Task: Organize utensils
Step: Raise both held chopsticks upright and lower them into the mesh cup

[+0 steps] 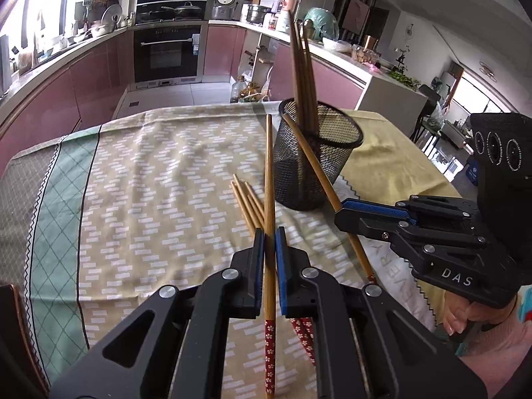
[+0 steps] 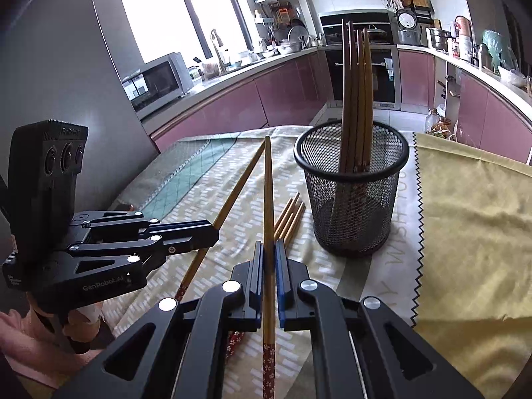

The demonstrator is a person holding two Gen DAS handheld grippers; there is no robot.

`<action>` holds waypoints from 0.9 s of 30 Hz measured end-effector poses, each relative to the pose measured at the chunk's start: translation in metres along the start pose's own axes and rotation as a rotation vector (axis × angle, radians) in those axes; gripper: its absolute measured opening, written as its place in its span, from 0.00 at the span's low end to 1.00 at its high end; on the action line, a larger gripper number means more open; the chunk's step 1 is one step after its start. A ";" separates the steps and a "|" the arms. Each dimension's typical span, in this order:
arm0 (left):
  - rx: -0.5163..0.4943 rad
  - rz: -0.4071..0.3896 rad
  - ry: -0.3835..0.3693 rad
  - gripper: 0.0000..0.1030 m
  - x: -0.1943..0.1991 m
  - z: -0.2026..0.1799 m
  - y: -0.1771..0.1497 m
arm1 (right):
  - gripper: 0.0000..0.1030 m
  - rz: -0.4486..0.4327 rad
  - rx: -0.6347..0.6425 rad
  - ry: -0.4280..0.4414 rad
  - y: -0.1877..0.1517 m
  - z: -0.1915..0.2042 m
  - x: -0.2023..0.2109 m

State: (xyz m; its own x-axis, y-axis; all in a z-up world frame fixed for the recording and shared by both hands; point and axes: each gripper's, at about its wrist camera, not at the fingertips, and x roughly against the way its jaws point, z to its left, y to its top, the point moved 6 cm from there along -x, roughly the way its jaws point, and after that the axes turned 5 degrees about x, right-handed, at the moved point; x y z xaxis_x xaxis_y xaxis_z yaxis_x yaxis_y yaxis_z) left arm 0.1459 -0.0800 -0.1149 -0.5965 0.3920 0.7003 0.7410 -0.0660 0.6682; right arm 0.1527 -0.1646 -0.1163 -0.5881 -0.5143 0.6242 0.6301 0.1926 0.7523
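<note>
Chopsticks are being gathered into the mesh holder, one per gripper. Nearest, the left gripper (image 1: 270, 232) is clamping one bamboo chopstick (image 1: 269, 179) between its blue pads, tip pointing far toward the holder, red flowered handle trailing near. The right gripper (image 2: 270, 244) is pinching a second chopstick (image 2: 268, 186) the same way, and in the left view it is sitting near-right of the holder with its stick angled up against the rim.

To do this step well: each tip should be lifting above the rim before moving in, the stick tilting toward upright, one hand dropping at a time so the shafts are not crossing.

Under the left gripper, loose chopsticks (image 1: 247, 204) are lying on the tablecloth (image 1: 149, 183), probably three, though the jaws are hiding part of them. Sticks are thin, smooth, tapered, likely slippery. Cloth is soft, printed, slightly wrinkled.

Farther off, the mesh holder (image 2: 352, 199) is standing upright on the table, black wire, round, rigid, with several chopsticks (image 2: 355, 93) already leaning inside.
</note>
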 end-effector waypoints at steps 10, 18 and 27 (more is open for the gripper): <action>-0.012 -0.059 -0.073 0.07 0.032 -0.012 0.019 | 0.06 -0.077 -0.012 -0.003 0.017 -0.008 0.023; -0.029 -0.093 -0.108 0.07 0.049 -0.017 0.031 | 0.06 -0.120 -0.007 -0.001 0.024 -0.013 0.034; -0.033 -0.123 -0.130 0.07 0.056 -0.023 0.045 | 0.06 -0.163 -0.001 -0.003 0.036 -0.017 0.045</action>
State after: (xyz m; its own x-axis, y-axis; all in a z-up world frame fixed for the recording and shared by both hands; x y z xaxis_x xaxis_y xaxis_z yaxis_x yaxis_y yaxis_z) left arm 0.1390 -0.0819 -0.0399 -0.6355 0.5144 0.5758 0.6531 -0.0396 0.7562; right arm 0.1572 -0.1946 -0.0646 -0.6839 -0.5362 0.4946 0.5267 0.1061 0.8434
